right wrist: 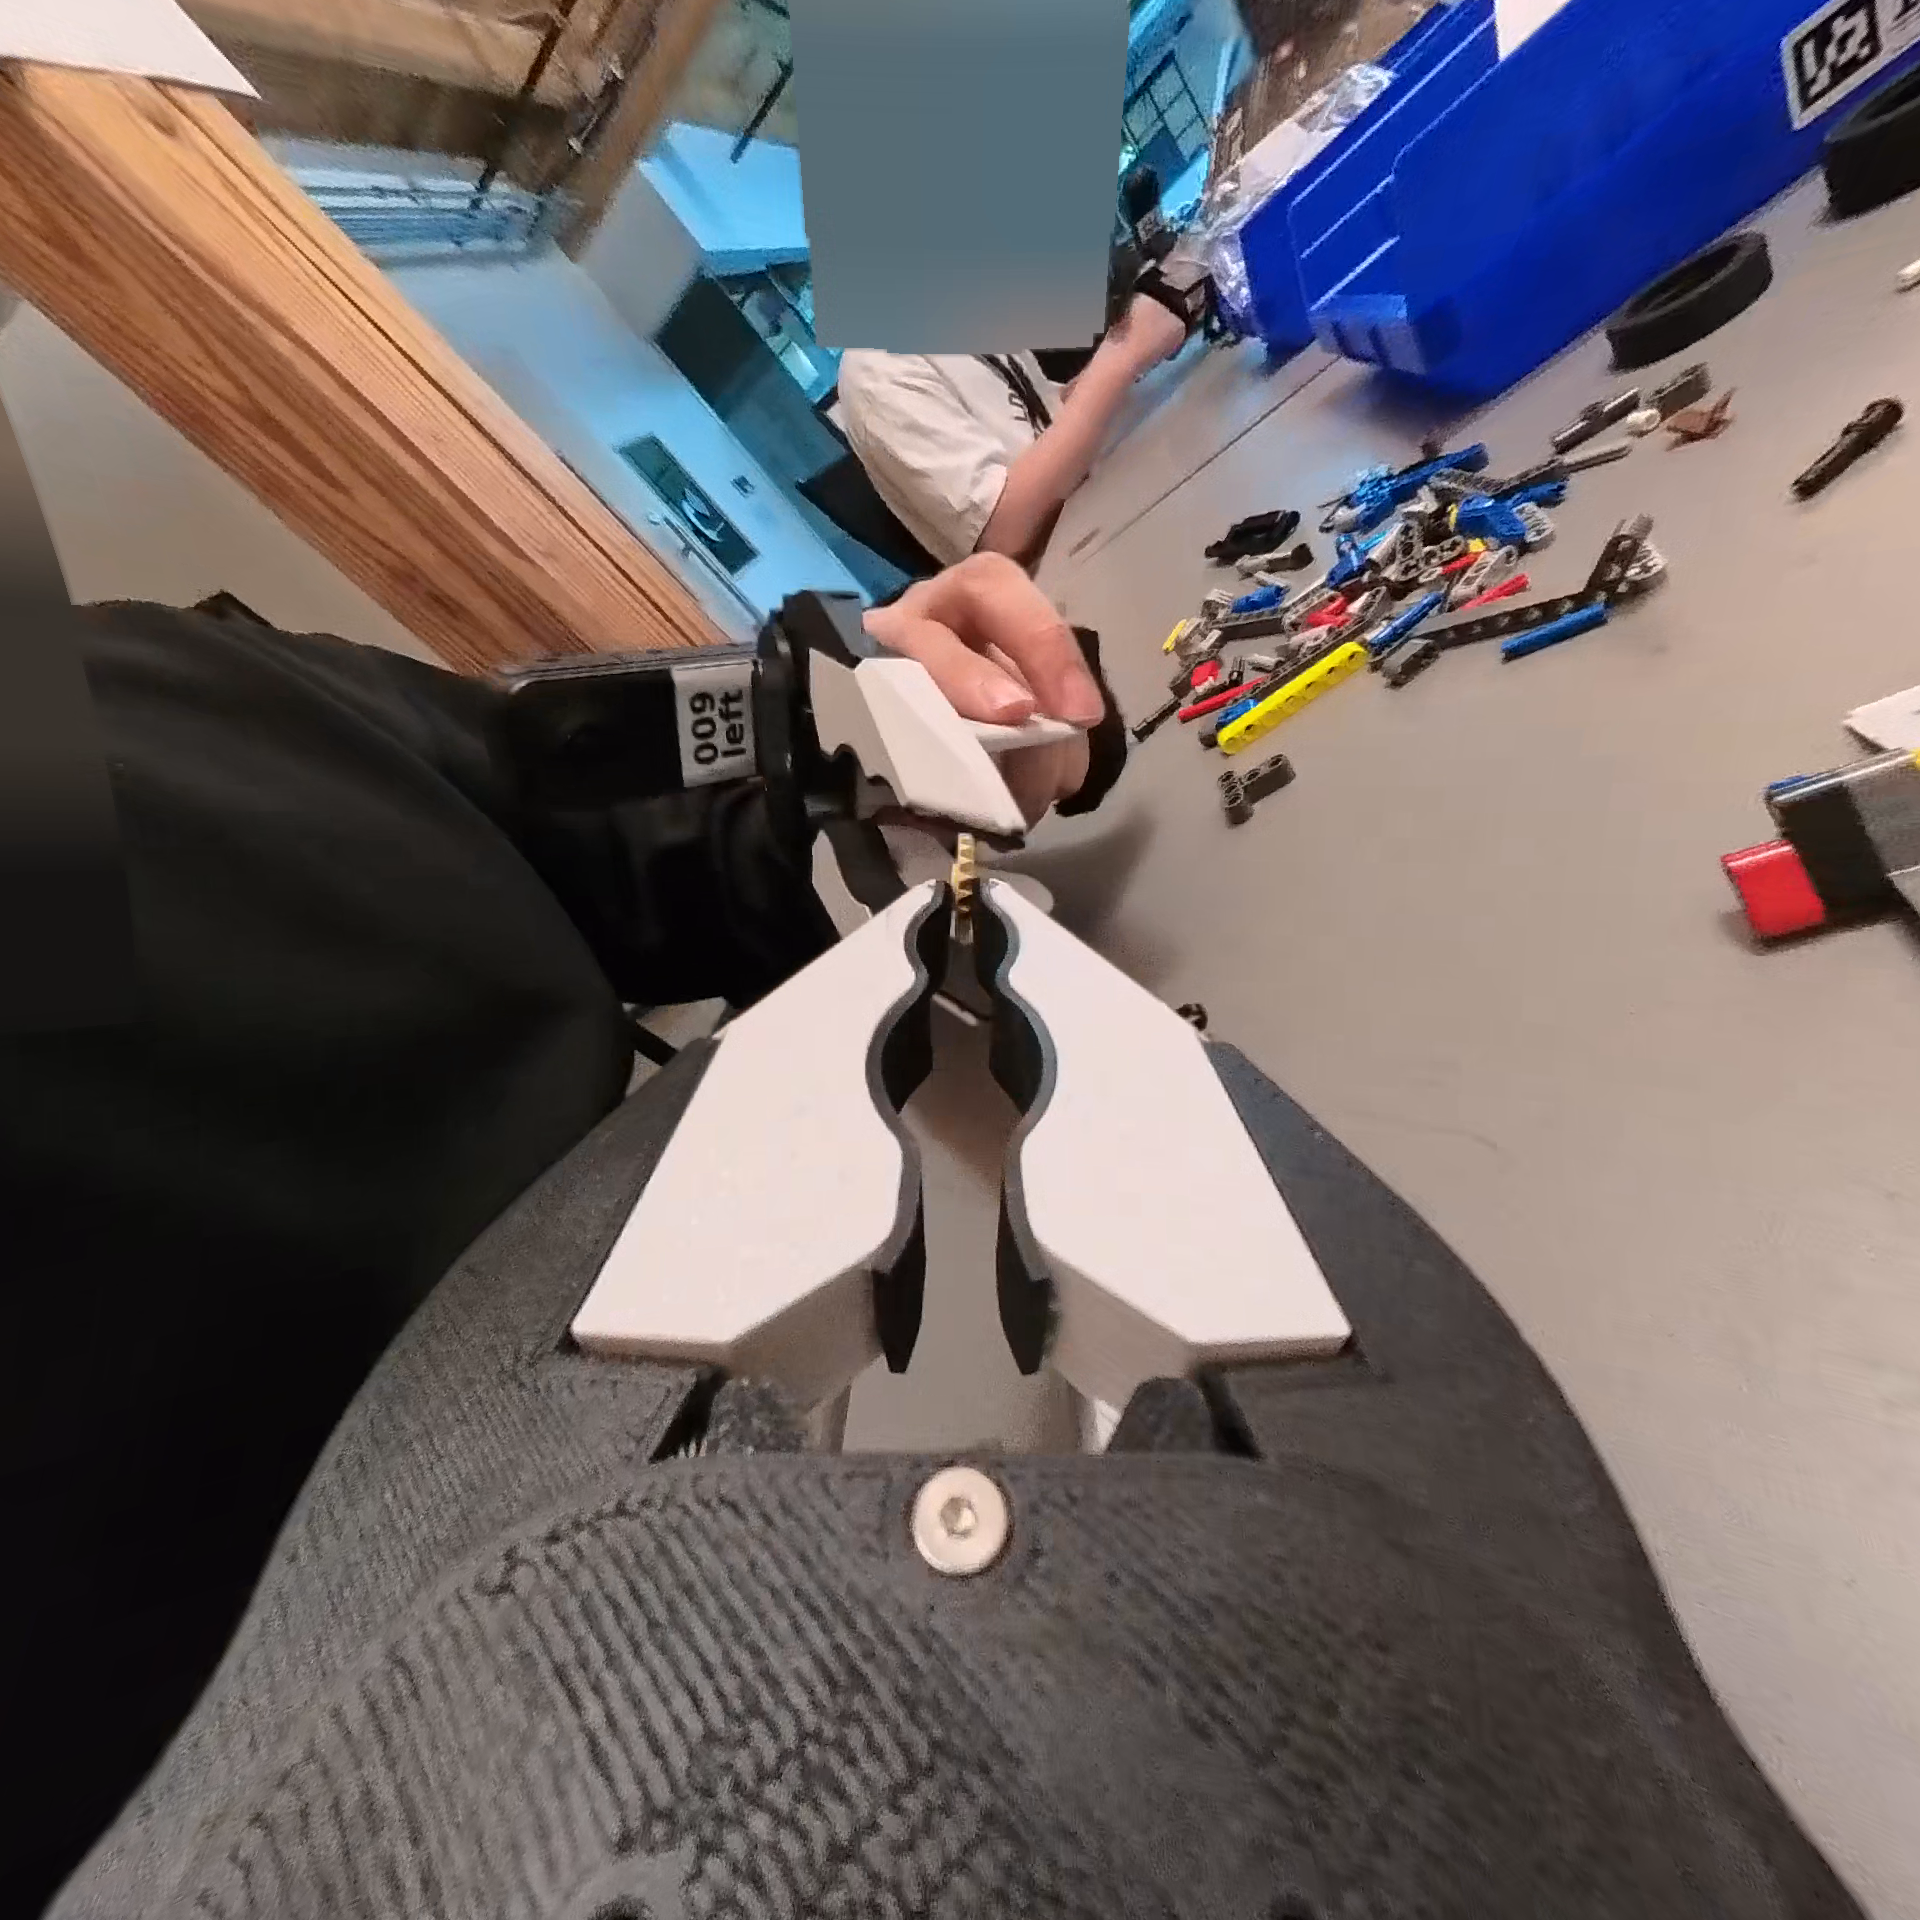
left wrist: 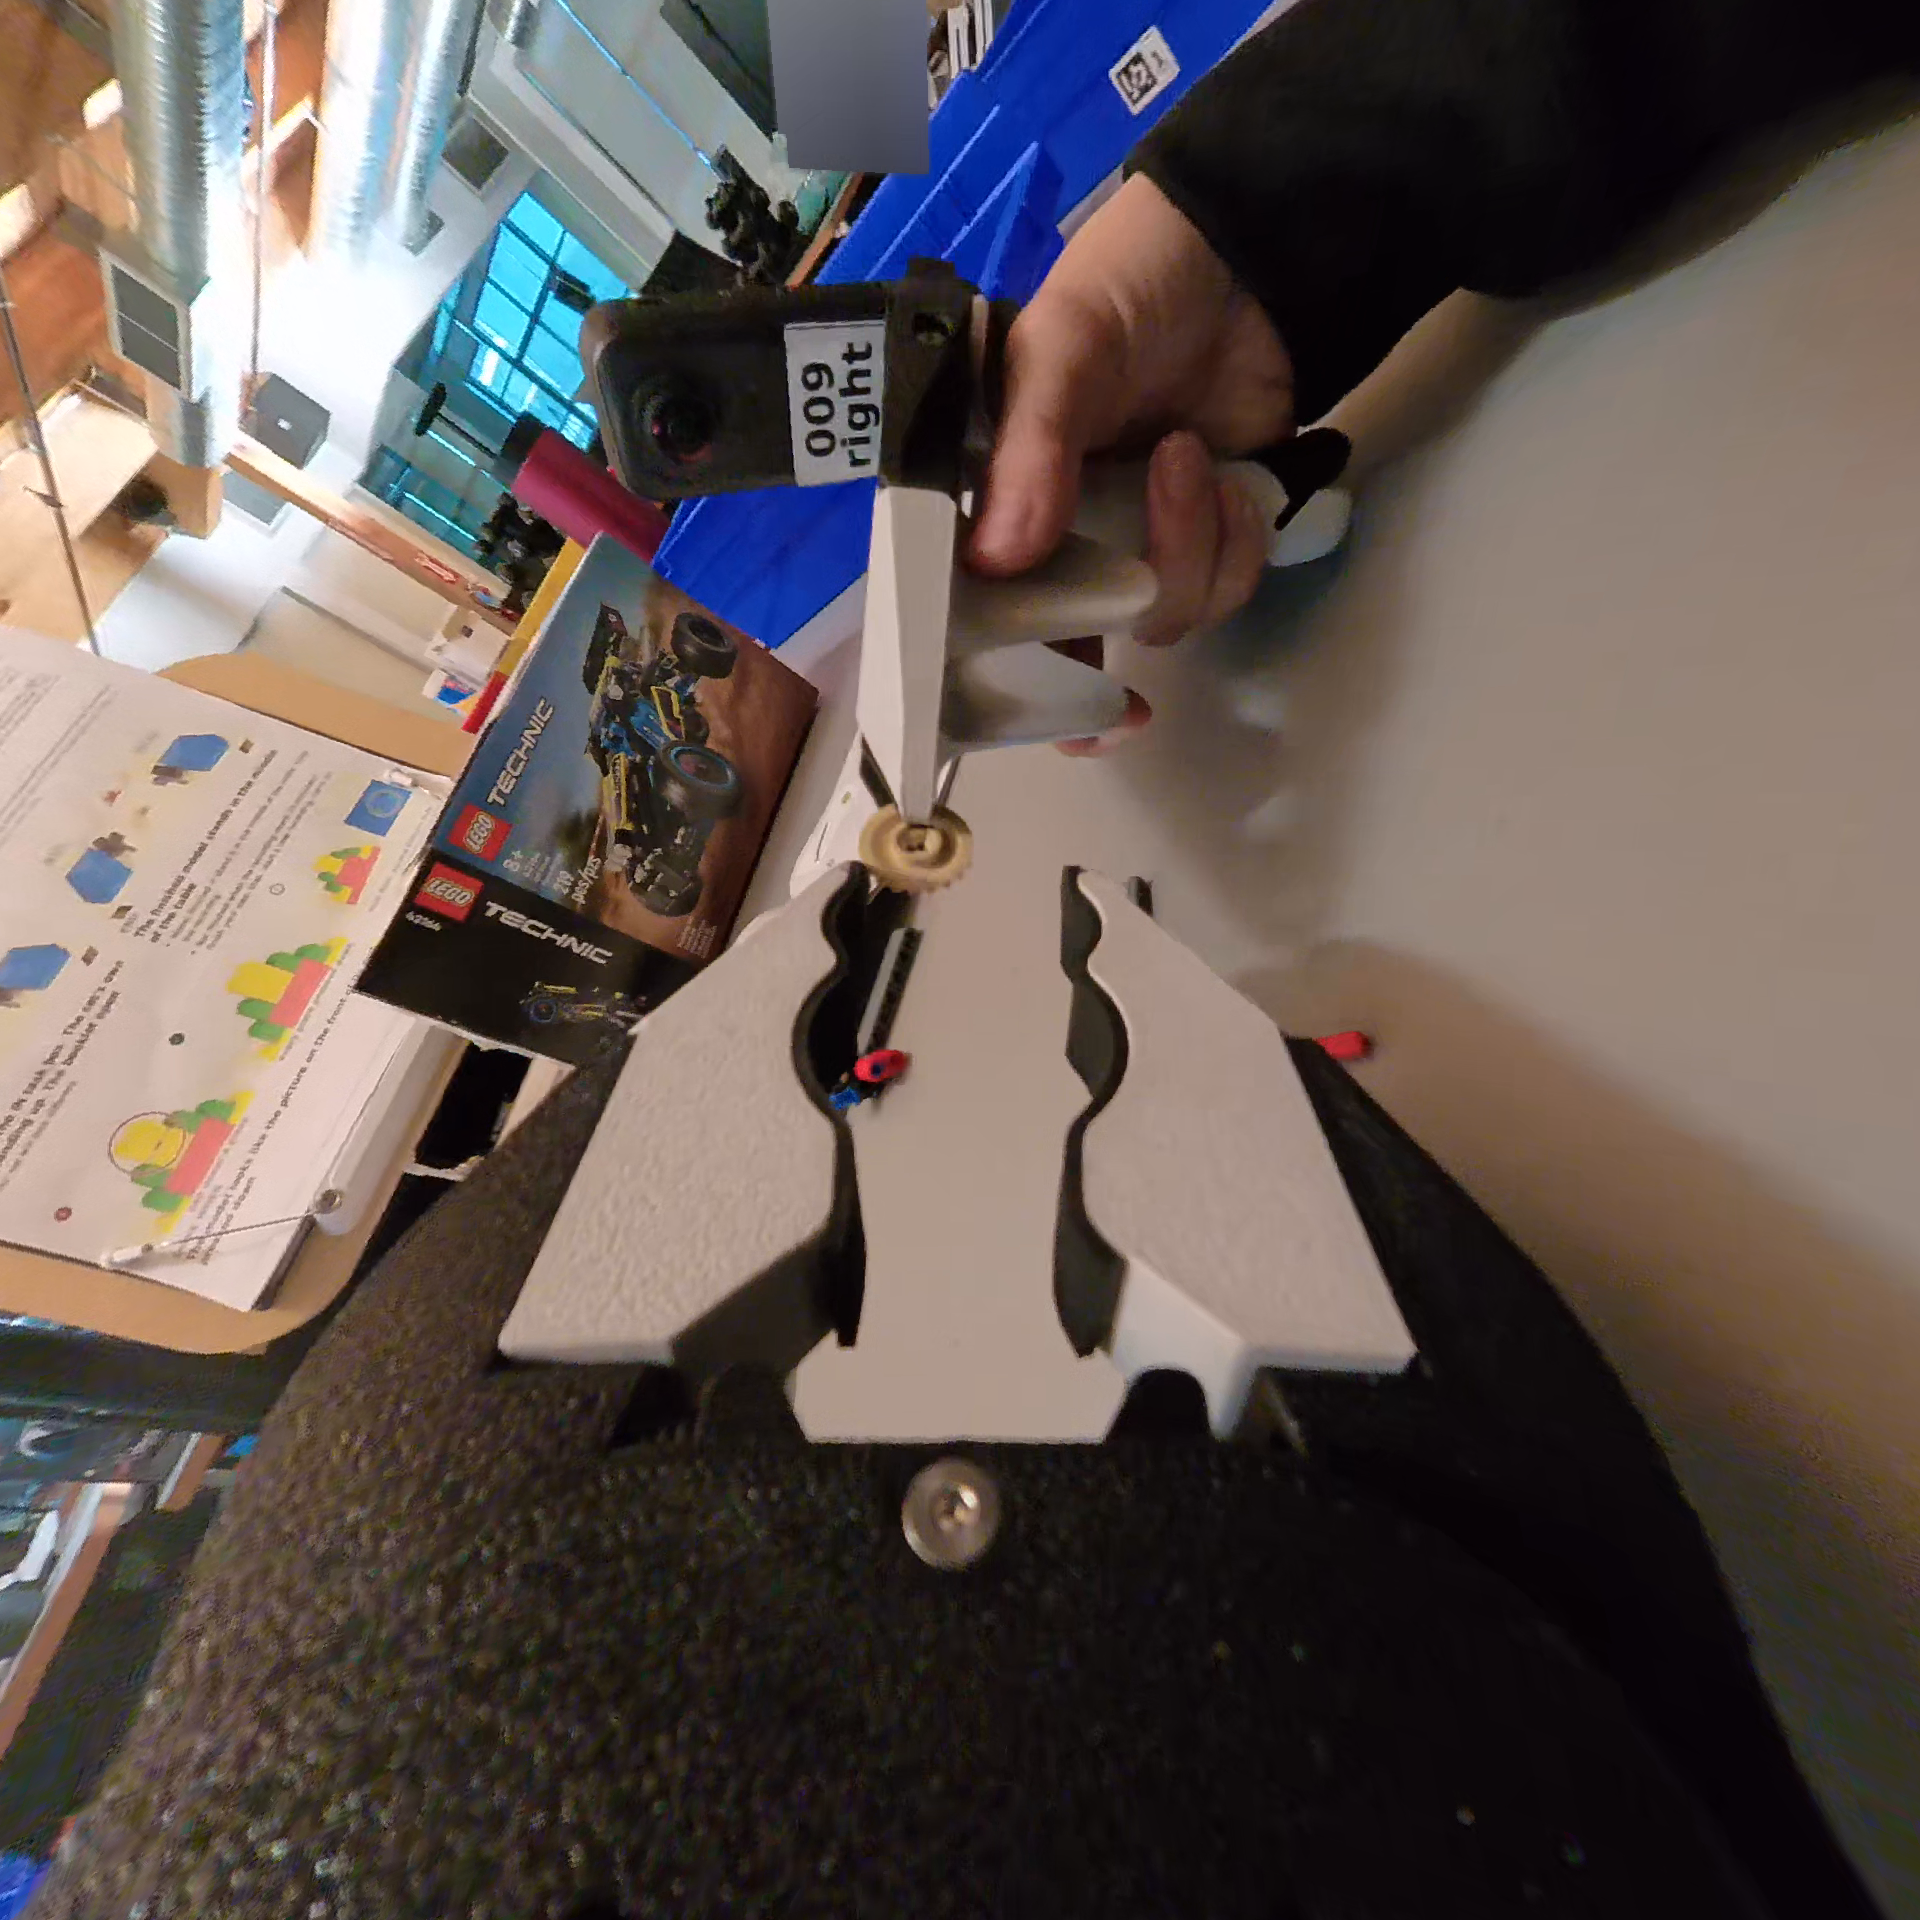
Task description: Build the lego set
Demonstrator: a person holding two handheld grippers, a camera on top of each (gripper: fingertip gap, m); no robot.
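Observation:
My right gripper [right wrist: 964, 896] is shut on a small tan gear [right wrist: 964, 883], seen edge-on between its tips. In the left wrist view the right gripper [left wrist: 920, 810] comes in from above with the gear [left wrist: 914, 840] face-on, just past my left fingertips. My left gripper [left wrist: 971, 883] is open, its fingers wide apart. A short black beam [left wrist: 888, 977] with a red and blue pin [left wrist: 873, 1070] shows between them, close to one finger; I cannot tell if it touches. The left gripper [right wrist: 987, 821] also shows in the right wrist view, just beyond the gear.
A pile of loose Lego parts [right wrist: 1403, 592], tyres [right wrist: 1688, 301] and blue bins [right wrist: 1507, 208] lie on the grey table. A red and grey block [right wrist: 1818, 862] sits at the right. The set's box [left wrist: 623, 831] and an instruction sheet [left wrist: 156, 935] lie left. A person [right wrist: 956, 447] sits opposite. Less than 4 cm separates the two grippers' tips.

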